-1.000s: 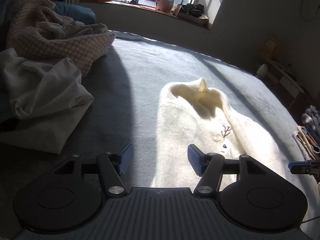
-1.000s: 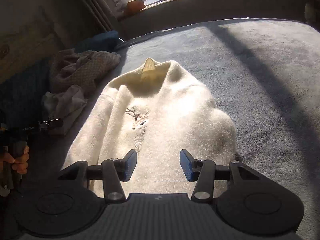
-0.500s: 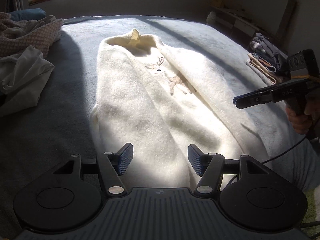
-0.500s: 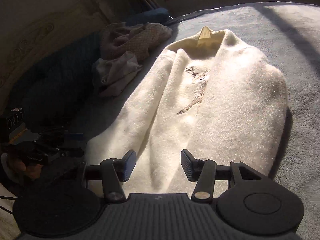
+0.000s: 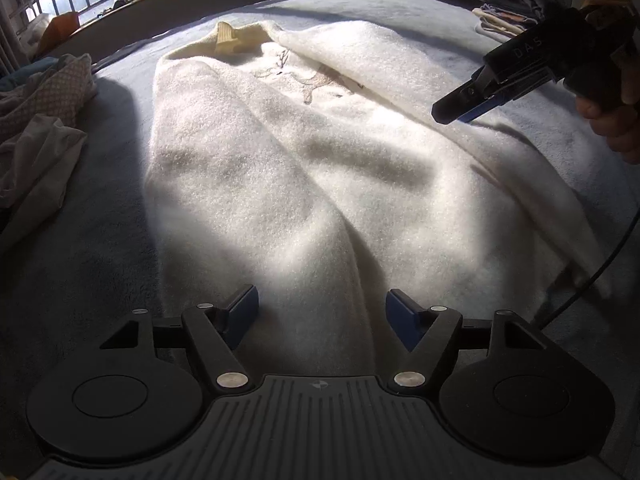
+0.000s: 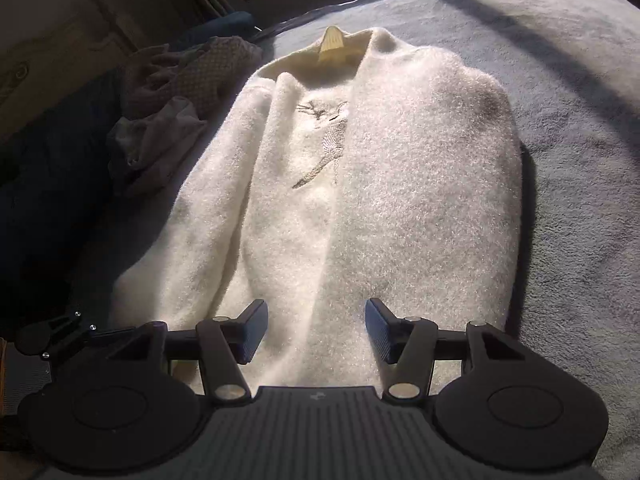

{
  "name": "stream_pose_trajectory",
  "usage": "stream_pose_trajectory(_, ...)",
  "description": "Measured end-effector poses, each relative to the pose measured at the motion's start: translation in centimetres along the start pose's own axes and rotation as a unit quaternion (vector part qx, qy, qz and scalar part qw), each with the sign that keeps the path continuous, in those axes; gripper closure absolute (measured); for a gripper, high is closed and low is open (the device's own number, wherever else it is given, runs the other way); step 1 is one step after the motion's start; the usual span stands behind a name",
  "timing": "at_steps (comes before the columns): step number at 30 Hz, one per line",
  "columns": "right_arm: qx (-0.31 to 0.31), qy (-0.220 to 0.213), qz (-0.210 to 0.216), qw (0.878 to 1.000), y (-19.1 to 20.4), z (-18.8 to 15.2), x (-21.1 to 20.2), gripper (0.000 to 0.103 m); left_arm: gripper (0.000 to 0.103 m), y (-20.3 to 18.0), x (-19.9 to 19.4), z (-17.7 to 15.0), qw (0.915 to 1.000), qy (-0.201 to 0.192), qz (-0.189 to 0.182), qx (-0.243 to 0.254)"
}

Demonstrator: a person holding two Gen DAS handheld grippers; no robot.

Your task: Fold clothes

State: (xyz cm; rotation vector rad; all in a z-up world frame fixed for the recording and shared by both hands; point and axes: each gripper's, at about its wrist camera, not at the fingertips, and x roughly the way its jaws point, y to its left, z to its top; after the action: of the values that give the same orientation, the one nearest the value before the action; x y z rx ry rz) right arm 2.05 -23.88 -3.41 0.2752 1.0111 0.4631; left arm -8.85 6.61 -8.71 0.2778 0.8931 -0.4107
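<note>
My left gripper stands with its jaws about halfway apart, the blue pads clear of everything; nothing is pinched between them, and the fleece only shows through the gap below. It sits over the near hem of the cream sweater, which I take as my landmark. My right gripper has its jaws opening at this moment, likewise with no cloth caught in them, and its pads hang above the same hem end of the sweater, a little toward the side where the fleece is folded over. From the left wrist camera I also see the right gripper from the side, pointing down at the sweater's far edge near the embroidered deer, with the person's hand wrapped around its handle; whether its tips touch the fleece there I cannot tell. The sweater lies lengthwise on the grey-blue bedcover, collar away from me, both sleeves turned in over the chest, sun across it. Left of the sweater lies a crumpled heap of clothes, patterned and pale. Beyond its right edge, at the bed's far corner, sits a small stack of folded garments.
</note>
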Motion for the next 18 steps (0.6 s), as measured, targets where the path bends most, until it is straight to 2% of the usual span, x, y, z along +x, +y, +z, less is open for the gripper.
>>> stream_pose_trajectory(1, 0.001, 0.000, -0.003, 1.000, 0.1, 0.0, 0.0, 0.046, 0.047, 0.4, -0.1, -0.1, 0.9999, -0.004, 0.001, -0.010)
stream_pose_trajectory(5, 0.007, -0.001, -0.012, 1.000, 0.4, -0.1, 0.1, 0.046, 0.093, 3.5, -1.3, -0.3, 0.9947, -0.017, -0.023, -0.099)
stream_pose_trajectory(8, 0.009, -0.002, -0.014, 1.000, 0.4, -0.1, 0.2, 0.045, 0.098, 6.2, -3.3, -0.2, 0.9853, -0.049, -0.039, -0.159)
stream_pose_trajectory(10, 0.012, -0.001, -0.015, 1.000, 0.3, -0.2, 0.3, 0.045, 0.098, 8.9, -4.9, -0.1, 0.9710, -0.079, -0.058, -0.218)
stream_pose_trajectory(13, 0.017, 0.001, -0.016, 1.000, 0.2, -0.2, 0.6, 0.045, 0.099, 14.2, -6.6, 0.6, 0.9381, -0.122, -0.073, -0.316)
stream_pose_trajectory(15, 0.020, 0.002, -0.018, 1.000, 0.2, -0.1, 0.7, 0.045, 0.099, 18.1, -7.7, 1.3, 0.9102, -0.161, -0.068, -0.376)
stream_pose_trajectory(17, 0.021, 0.003, -0.019, 1.000, 0.3, -0.1, 0.8, 0.045, 0.099, 21.7, -9.0, 2.5, 0.8891, -0.203, -0.051, -0.407)
stream_pose_trajectory(18, 0.020, 0.004, -0.020, 1.000, 0.3, -0.1, 0.9, 0.045, 0.099, 23.3, -9.6, 3.3, 0.8836, -0.224, -0.027, -0.410)
